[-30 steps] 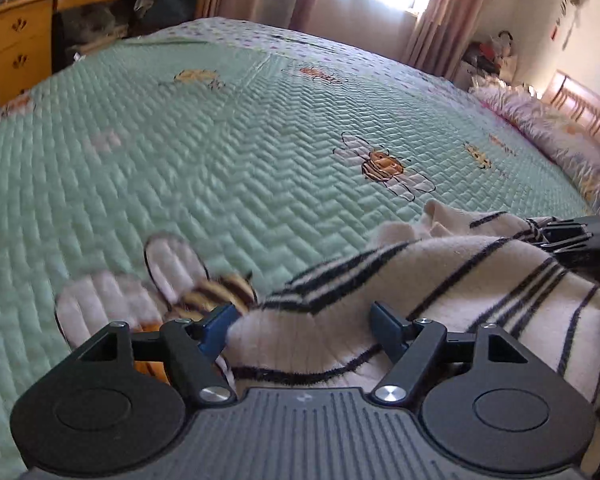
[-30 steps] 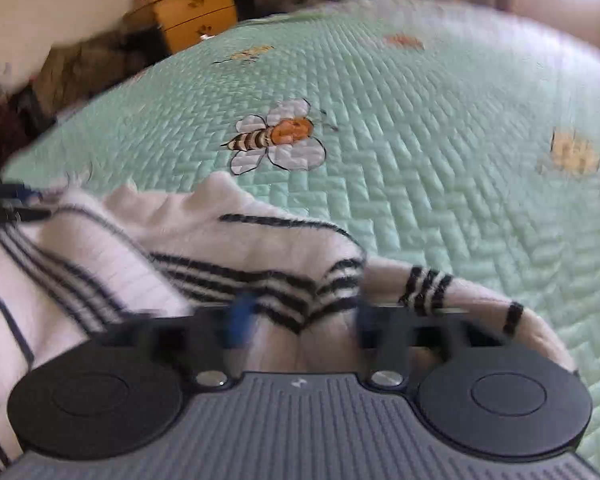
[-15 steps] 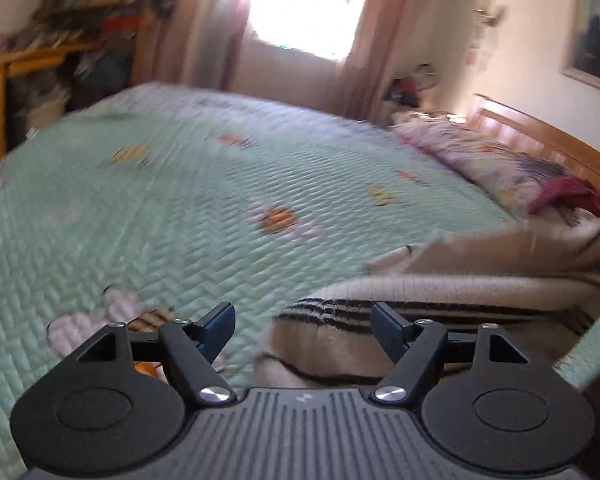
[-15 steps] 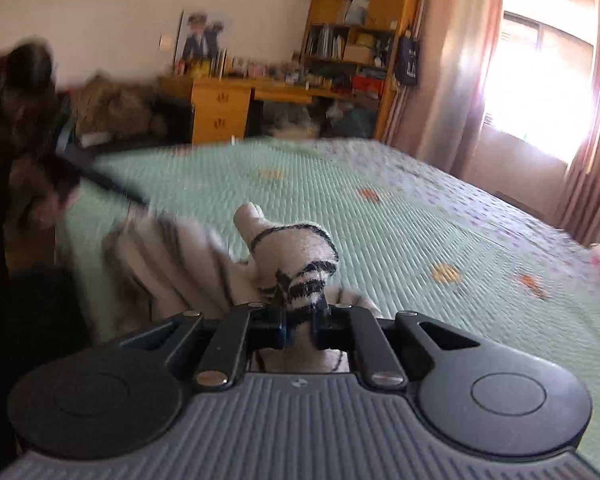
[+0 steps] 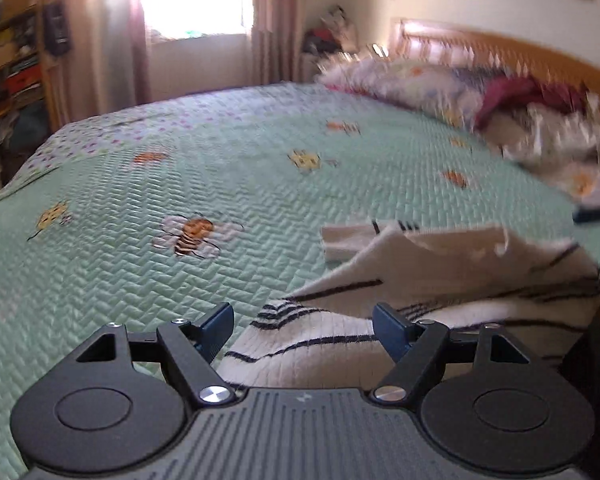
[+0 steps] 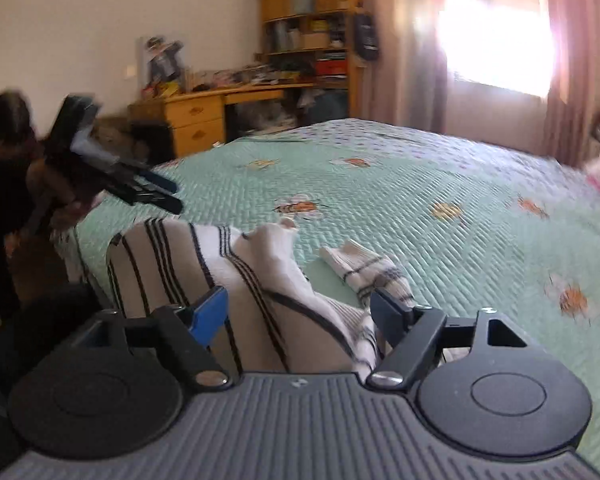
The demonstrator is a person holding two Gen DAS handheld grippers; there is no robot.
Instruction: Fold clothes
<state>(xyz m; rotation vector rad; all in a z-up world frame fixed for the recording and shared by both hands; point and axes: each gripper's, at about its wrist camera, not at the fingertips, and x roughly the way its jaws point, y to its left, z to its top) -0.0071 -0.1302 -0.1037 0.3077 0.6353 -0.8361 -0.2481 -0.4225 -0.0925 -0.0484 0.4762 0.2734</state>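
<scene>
A white sweater with black stripes (image 5: pixel 420 280) lies crumpled at the near edge of the bed, on a green quilt with bee prints (image 5: pixel 180 184). My left gripper (image 5: pixel 304 326) hangs open just above the sweater's hem and holds nothing. In the right wrist view the sweater (image 6: pixel 260 272) bulges up between the fingers of my right gripper (image 6: pixel 300 308). Its jaws are opening and the pads stand clear of the fabric. One sleeve (image 6: pixel 364 268) lies flat on the quilt. The left gripper (image 6: pixel 160 196) shows at the far left, in a person's hand.
Pillows (image 5: pixel 412 76) and a heap of other clothes (image 5: pixel 540 120) sit by the wooden headboard (image 5: pixel 500 48). A yellow desk (image 6: pixel 204 112) and bookshelf (image 6: pixel 308 20) stand beyond the bed. The person (image 6: pixel 4 168) stands at the bed's left corner.
The right gripper was shut on a raised fold of the sweater; it has opened and the fabric has dropped. The left gripper has lifted and swung toward the headboard.
</scene>
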